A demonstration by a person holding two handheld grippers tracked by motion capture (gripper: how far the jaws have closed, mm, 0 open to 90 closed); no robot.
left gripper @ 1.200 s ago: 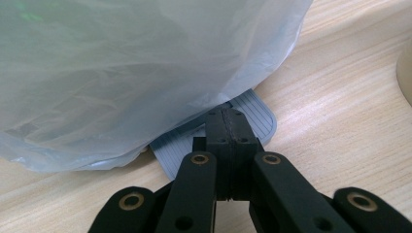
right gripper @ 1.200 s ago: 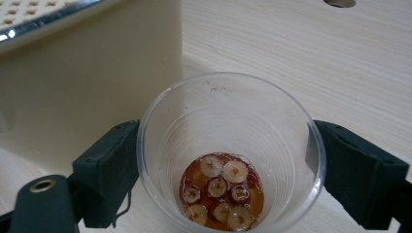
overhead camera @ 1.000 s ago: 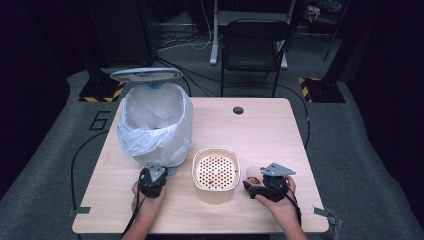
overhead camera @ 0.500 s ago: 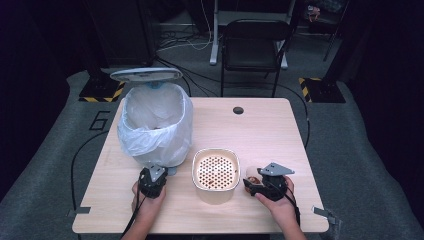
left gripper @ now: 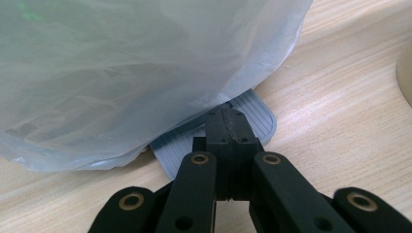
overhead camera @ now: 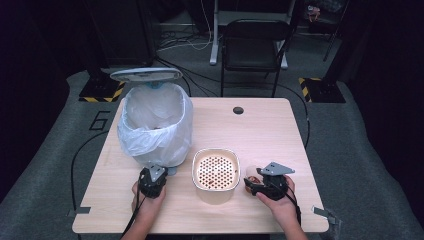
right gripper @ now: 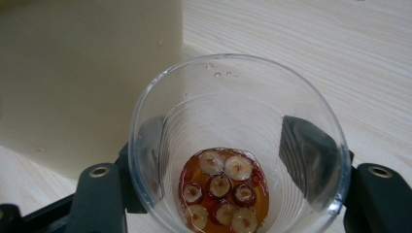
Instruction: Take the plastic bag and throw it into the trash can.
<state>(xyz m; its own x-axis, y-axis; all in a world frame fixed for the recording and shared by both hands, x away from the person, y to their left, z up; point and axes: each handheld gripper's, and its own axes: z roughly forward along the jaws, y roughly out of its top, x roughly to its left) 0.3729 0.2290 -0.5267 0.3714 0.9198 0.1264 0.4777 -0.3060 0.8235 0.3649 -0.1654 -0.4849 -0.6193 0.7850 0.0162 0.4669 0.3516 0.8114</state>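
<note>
The right gripper (right gripper: 228, 160) has just been closing around a clear cup (right gripper: 238, 145) on the counter (right gripper: 340, 48), pads against its sides; the left gripper (left gripper: 227, 127) is fully closed, empty.

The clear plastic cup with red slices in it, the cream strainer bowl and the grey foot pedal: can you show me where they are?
clear plastic cup (right gripper: 233, 126), right gripper view, inner wall.
cream strainer bowl (overhead camera: 216, 172), high view, holed insert.
grey foot pedal (left gripper: 260, 116), left gripper view, ribbed top.

Clear glossy plastic cup (right gripper: 238, 145), matt pale wood table (overhead camera: 260, 135), filmy bin liner (left gripper: 121, 73)
</note>
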